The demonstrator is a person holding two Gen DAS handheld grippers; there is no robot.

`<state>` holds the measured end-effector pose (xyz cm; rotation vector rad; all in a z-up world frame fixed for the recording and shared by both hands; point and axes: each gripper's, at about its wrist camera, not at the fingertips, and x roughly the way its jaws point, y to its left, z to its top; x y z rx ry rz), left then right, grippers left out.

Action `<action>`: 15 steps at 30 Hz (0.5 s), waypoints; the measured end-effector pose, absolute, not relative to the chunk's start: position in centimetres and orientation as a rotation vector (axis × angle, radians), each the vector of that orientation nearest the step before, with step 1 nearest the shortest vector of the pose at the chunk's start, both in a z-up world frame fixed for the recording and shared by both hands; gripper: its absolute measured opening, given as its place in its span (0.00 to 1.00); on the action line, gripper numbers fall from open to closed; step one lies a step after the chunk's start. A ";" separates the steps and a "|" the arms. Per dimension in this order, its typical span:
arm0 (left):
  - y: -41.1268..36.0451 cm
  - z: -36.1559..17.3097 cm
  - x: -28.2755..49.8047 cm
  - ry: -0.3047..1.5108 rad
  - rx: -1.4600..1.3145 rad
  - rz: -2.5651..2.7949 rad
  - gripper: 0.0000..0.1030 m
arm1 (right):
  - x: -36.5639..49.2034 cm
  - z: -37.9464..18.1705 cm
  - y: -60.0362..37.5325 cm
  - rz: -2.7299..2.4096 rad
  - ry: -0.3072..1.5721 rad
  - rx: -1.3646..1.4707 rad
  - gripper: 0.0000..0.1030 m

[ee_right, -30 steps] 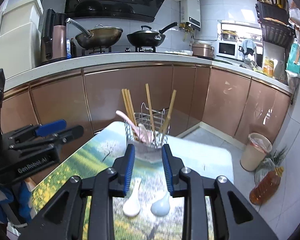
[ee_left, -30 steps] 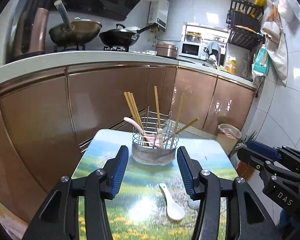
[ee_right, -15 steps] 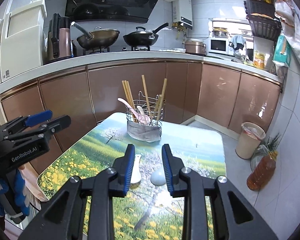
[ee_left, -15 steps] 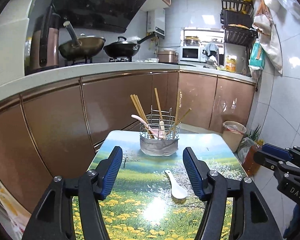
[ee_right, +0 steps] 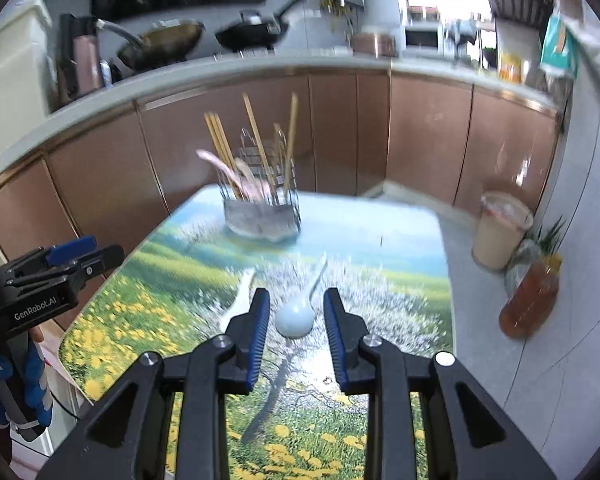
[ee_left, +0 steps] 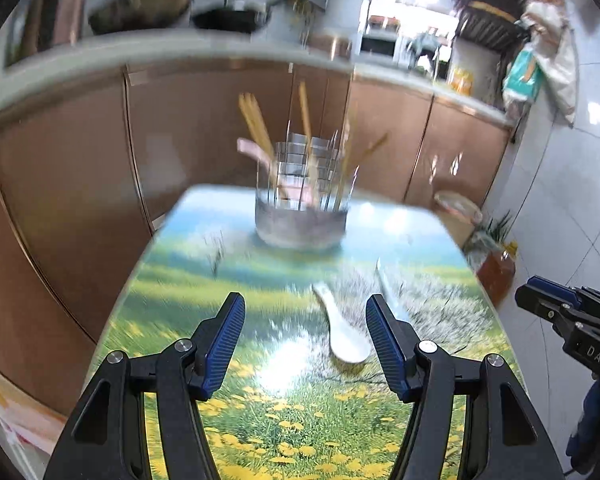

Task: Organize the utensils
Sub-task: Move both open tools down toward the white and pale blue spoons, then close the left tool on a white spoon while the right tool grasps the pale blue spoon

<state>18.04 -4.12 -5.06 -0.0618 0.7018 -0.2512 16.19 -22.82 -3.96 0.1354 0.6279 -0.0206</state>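
A wire utensil holder (ee_left: 300,216) (ee_right: 262,216) with chopsticks and a pink spoon stands at the far end of the flower-print table (ee_left: 284,400). Two spoons lie loose in the middle. My left gripper (ee_left: 305,304) is open and wide above the table, with the white spoon (ee_left: 342,332) (ee_right: 240,300) lying beyond, close to its right finger. My right gripper (ee_right: 296,296) is open by a narrow gap, and the pale blue spoon (ee_right: 294,318) (ee_left: 388,288) lies on the table just past its tips. Nothing is held. Each gripper shows at the edge of the other's view: right gripper (ee_left: 540,296), left gripper (ee_right: 80,256).
Brown cabinets and a counter with two woks (ee_right: 252,34) run behind the table. On the floor to the right stand a lined bin (ee_right: 500,232) and a bottle of amber liquid (ee_right: 530,300). The table's left and right edges drop off to the floor.
Both grippers have dropped toward the table and tipped downward, so the spoons now lie near the fingertips. The left jaws stand wider than a second ago. The picture is motion-blurred.
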 end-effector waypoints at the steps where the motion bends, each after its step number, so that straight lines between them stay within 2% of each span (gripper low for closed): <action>1: -4.1 -5.8 18.9 0.728 -0.072 -0.255 0.60 | 16.9 -4.5 -23.1 -0.020 0.641 0.141 0.26; 15: -8.4 -13.4 28.6 0.992 -0.079 -0.322 0.60 | 27.1 -10.6 -25.9 0.016 0.796 0.169 0.26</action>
